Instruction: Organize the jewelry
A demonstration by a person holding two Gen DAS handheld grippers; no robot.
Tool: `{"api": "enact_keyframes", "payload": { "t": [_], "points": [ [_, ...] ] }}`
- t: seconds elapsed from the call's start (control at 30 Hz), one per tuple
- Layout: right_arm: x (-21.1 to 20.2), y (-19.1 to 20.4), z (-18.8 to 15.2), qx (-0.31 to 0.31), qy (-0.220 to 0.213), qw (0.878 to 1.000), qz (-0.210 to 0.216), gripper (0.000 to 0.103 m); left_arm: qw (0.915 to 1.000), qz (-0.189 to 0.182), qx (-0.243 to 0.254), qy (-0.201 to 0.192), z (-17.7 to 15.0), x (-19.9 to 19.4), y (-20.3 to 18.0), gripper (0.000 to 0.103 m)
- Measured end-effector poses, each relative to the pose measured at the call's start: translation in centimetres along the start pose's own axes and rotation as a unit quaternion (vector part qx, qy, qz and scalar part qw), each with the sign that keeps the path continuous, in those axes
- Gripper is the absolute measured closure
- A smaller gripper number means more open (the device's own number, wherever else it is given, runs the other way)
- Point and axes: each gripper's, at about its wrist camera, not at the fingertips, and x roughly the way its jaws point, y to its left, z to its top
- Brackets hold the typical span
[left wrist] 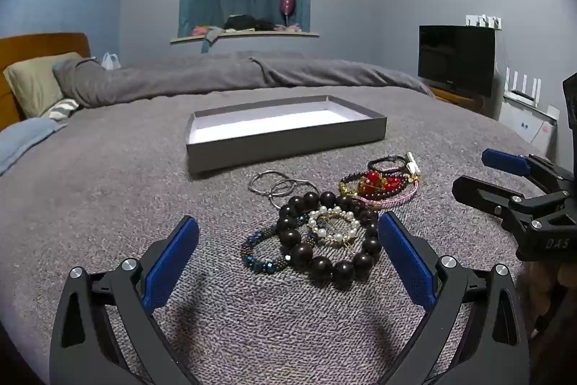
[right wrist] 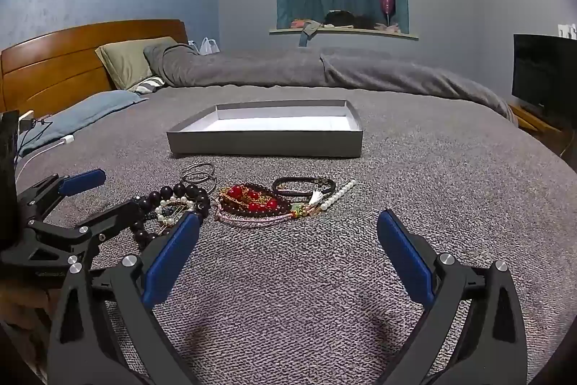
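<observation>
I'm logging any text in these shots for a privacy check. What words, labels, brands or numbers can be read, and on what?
"DAS": raised letters on the black body of the right gripper, cut off at the left wrist view's edge.
Embossed lettering on the left gripper body, right wrist view: too small to read.
Small mark on the white box beside the black television: too blurred to read.
Grey cardboard tray: no text visible.
</observation>
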Motion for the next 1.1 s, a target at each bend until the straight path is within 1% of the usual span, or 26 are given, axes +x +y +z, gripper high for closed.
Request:
{"api": "enact_keyframes", "payload": {
  "t": [0.43, 1.1],
  "points": [
    [0.15, 0.29, -0.17, -0.002, 0.001, 1.000, 0.000, 0.005, 1.0000, 0.001, 0.003, 0.007, -0.23, 0.80, -0.08, 0.004],
    [0.09, 0.37, -0.13, -0.004, 0.001, 1.000, 0.000, 0.005, 1.0000, 0.001, 0.003, 0.009, -0.14, 0.78, -0.02, 0.004]
  ]
}}
